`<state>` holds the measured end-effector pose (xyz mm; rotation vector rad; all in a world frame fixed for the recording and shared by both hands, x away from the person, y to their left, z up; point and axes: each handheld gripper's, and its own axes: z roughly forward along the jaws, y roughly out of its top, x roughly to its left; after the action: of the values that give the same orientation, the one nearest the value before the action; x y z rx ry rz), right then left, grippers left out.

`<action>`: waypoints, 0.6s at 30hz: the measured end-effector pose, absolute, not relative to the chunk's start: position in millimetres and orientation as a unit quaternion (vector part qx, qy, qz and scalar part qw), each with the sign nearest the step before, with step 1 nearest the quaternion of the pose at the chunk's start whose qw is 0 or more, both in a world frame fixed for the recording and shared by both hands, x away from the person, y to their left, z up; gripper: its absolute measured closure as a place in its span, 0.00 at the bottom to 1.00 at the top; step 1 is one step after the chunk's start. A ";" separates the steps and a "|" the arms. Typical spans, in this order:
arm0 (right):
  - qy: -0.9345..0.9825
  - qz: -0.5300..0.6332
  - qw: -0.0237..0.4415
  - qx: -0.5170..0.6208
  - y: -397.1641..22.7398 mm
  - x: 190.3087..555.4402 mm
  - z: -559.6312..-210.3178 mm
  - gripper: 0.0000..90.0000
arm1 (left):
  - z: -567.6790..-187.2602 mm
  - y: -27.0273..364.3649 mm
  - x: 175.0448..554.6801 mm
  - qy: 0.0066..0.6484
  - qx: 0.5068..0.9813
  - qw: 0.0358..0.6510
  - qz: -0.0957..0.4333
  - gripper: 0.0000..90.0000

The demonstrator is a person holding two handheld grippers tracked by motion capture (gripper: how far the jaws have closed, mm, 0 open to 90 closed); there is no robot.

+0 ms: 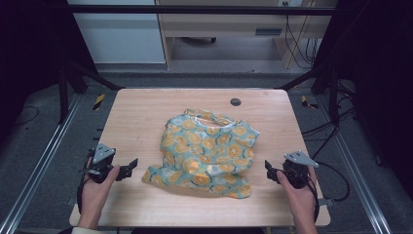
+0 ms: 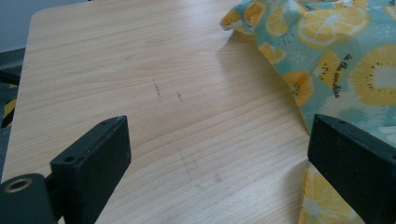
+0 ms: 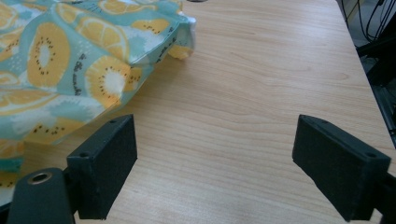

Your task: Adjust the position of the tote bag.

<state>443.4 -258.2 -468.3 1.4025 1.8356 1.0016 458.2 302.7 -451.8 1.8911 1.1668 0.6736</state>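
Both of your jaw pairs stand wide apart with nothing between them. Your left gripper (image 1: pixel 130 165) sits just beside the fruit-print garment (image 1: pixel 209 153), which lies crumpled mid-table; your right gripper (image 1: pixel 269 168) is near its other side. Bare wooden table (image 1: pixel 141 112) lies open toward the far edge and both side edges.

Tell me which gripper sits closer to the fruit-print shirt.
The left gripper: its fingers nearly reach the shirt at its lower-left hem, while the right gripper keeps a wider strip of bare table between.
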 end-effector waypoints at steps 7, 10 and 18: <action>0.696 0.383 0.295 0.531 -256.2 445.4 -469.5 0.16 | -452.2 296.4 455.8 0.456 0.758 0.386 0.263 0.07; 0.699 0.386 0.286 0.530 -255.1 444.8 -469.6 0.16 | -452.1 296.0 456.5 0.456 0.755 0.394 0.257 0.07; 0.698 0.397 0.268 0.532 -252.3 441.4 -466.5 0.26 | -452.6 295.8 453.3 0.452 0.758 0.393 0.256 0.07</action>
<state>441.4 -252.3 -466.5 1.4350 1.8833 1.0699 453.3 295.8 -452.6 1.9246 1.1471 0.6500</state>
